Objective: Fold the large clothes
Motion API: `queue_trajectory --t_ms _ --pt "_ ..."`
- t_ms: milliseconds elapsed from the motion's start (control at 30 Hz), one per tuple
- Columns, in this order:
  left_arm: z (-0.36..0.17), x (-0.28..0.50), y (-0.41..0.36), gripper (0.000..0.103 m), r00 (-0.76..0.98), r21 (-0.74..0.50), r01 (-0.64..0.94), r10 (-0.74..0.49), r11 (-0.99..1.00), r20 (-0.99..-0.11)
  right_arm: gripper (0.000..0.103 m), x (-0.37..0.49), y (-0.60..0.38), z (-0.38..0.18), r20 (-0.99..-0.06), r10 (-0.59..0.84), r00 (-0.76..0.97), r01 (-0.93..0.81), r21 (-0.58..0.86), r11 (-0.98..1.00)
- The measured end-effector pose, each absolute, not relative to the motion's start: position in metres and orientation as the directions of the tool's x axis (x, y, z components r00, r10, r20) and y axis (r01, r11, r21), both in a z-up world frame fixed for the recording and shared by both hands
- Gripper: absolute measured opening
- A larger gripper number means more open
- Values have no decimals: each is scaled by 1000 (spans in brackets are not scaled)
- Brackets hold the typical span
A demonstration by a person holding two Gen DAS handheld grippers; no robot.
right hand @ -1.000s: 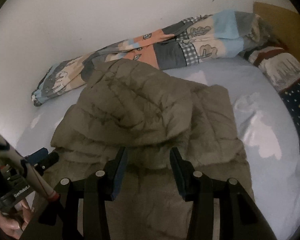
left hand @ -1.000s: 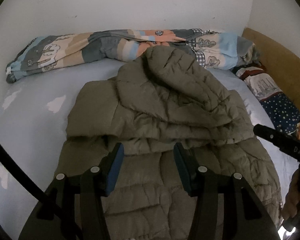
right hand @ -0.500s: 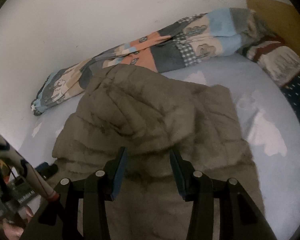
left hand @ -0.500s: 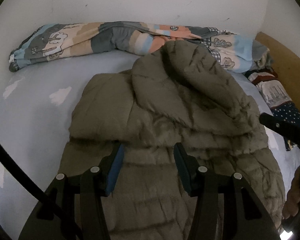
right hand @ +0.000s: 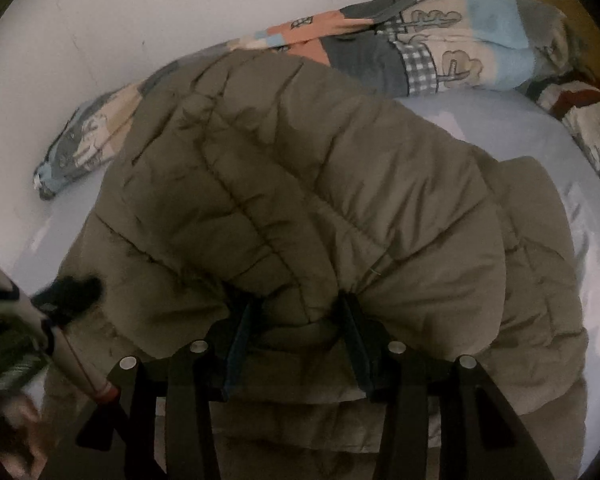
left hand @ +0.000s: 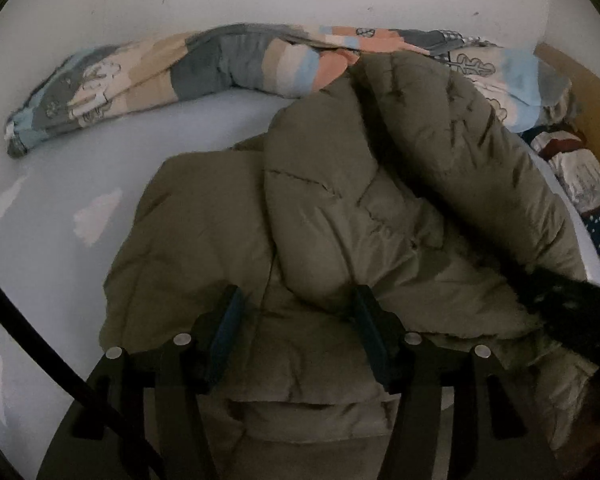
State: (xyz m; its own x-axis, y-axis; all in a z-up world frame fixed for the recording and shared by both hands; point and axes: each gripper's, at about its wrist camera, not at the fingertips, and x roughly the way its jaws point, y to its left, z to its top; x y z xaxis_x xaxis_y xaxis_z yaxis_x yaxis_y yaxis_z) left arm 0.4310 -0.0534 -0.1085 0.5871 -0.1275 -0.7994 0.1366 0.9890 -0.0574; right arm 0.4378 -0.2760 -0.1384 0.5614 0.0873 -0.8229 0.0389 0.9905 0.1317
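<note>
An olive quilted hooded jacket (left hand: pixel 340 208) lies spread on the pale blue bed sheet (left hand: pixel 52 200), its hood folded down over the body. My left gripper (left hand: pixel 298 312) is low over the jacket. Its jaws are opening, and the hood's lower bulge sits between the fingers. My right gripper (right hand: pixel 300 312) is on the jacket (right hand: pixel 300 184) too, open, with the hood's gathered edge between its fingers. Each gripper shows as a dark blur in the other's view: the right gripper (left hand: pixel 560 304) at the right edge, the left gripper (right hand: pixel 68 292) at the left.
A rolled patchwork quilt (left hand: pixel 180 72) runs along the white wall behind the jacket. Patterned pillows (left hand: pixel 580 176) lie at the right by a wooden headboard (left hand: pixel 588 84). A black cable (left hand: pixel 20 320) crosses the left wrist view. A hand (right hand: pixel 16 420) shows at the lower left.
Both grippers have moved forward and down onto the jacket, so the hood fills much more of each view. The hood's edge now lies between both pairs of fingers. The left fingers stand slightly wider.
</note>
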Motion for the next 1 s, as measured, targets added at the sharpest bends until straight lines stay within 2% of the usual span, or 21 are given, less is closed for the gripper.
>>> queue_trajectory --t_ms 67,167,233,300,400,533,700,800,1000 --pt "-98 424 -54 56 601 -62 141 -136 988 -787 50 436 -277 -132 -828 101 552 23 136 990" --pt "-87 411 -51 56 613 -98 132 -159 986 -774 50 415 -293 -107 -783 161 600 7 206 978" --pt "-80 395 -56 56 612 -97 136 -160 986 -775 57 399 -302 -99 -778 117 617 31 173 985" --pt "-75 378 -61 56 608 -92 150 -165 984 -776 58 387 -311 -105 -808 50 587 74 115 991" --pt "-70 349 -67 56 588 -94 184 -186 978 -787 58 361 -325 -122 -860 39 509 112 111 988" --pt "-77 308 -67 56 555 -97 176 -180 980 -812 58 320 -334 -129 -889 34 457 144 112 983" --pt "-91 253 -58 56 507 -115 143 -173 983 -844 58 265 -327 -110 -869 33 494 127 109 986" --pt "-98 225 -54 56 505 -87 139 -146 986 -850 58 229 -318 -106 -864 52 501 117 127 985" --pt "-120 185 -44 57 476 -37 147 -103 988 -873 58 170 -300 -123 -877 0 480 97 53 994"
